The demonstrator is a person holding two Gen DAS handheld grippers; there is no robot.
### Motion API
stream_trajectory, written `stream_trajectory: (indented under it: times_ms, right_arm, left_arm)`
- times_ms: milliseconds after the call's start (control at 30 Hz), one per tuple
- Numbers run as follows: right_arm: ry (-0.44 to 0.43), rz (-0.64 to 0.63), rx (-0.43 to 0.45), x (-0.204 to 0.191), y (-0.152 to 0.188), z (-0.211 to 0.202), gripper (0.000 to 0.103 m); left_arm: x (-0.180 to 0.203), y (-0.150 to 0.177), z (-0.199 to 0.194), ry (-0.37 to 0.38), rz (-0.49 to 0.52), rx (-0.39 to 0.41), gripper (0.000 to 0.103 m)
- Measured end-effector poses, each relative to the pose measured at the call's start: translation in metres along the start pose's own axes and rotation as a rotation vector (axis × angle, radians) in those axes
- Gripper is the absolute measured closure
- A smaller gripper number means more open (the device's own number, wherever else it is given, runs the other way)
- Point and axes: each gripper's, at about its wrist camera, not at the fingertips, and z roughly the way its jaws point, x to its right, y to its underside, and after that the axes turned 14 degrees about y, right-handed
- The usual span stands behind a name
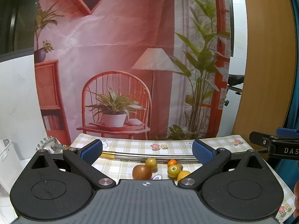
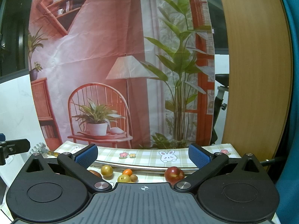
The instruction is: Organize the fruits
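Note:
Several small fruits lie on the checked tablecloth (image 1: pixel 130 147). In the left wrist view I see a red-brown fruit (image 1: pixel 141 172), a yellow-green fruit (image 1: pixel 150 163), a small orange one (image 1: pixel 172 162), a green-yellow one (image 1: pixel 174 171) and an orange one (image 1: pixel 183 175) half hidden by my gripper body. My left gripper (image 1: pixel 147 150) is open and empty above them. In the right wrist view a red apple-like fruit (image 2: pixel 174 174), a yellow-green fruit (image 2: pixel 106 170), a small orange one (image 2: pixel 127 172) and a green-yellow one (image 2: pixel 124 178) show. My right gripper (image 2: pixel 143 154) is open and empty.
A long metal rod (image 1: pixel 149 155) lies across the cloth behind the fruits. A printed backdrop (image 1: pixel 121 56) hangs behind the table. A wooden panel (image 1: pixel 267 65) stands at the right. A white basket (image 1: pixel 7 149) sits at the left. The right gripper's arm (image 1: pixel 274 143) shows at the right edge.

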Motion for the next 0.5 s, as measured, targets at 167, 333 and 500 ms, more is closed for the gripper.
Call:
stream_trajectory:
  times_ms: [167, 333, 500]
  right_arm:
    - [0.0, 0.001, 0.0, 0.0005, -0.0003, -0.0002, 0.0]
    - [0.0, 0.001, 0.0, 0.0005, -0.0008, -0.0004, 0.0]
    - [0.0, 0.001, 0.0, 0.0001, -0.0006, -0.0006, 0.0]
  left_arm:
    - [0.0014, 0.0005, -0.0002, 0.003, 0.007, 0.001, 0.0]
    - [-0.0001, 0.0008, 0.0, 0.003, 0.003, -0.002, 0.0]
    - [0.0003, 0.0015, -0.0004, 0.002, 0.003, -0.003, 0.0]
